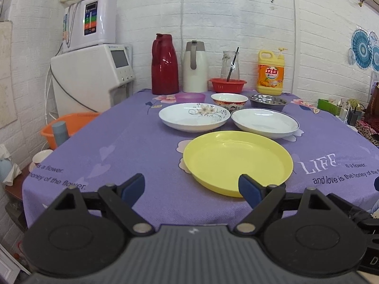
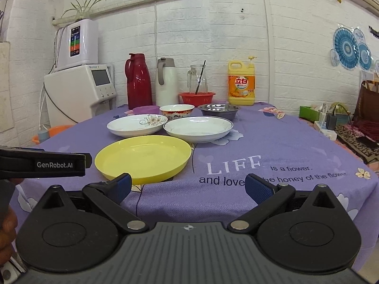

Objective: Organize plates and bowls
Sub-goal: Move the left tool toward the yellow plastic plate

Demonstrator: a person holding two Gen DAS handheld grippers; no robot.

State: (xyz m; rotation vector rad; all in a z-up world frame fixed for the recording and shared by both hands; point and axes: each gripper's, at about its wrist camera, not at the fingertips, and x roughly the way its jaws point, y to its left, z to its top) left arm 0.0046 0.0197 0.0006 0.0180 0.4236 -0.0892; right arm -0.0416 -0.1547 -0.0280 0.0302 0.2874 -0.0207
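A yellow plate lies nearest me on the purple tablecloth. Behind it lie a white flowered plate on the left and a plain white plate on the right. Further back stand a red-patterned bowl, a steel bowl and a purple bowl. My left gripper is open and empty, just short of the yellow plate. My right gripper is open and empty, right of the yellow plate's near rim.
Along the back wall stand a red thermos, a white thermos, a glass jug in a red basket and a detergent bottle. Water machines stand left. The left gripper's body shows at the left edge.
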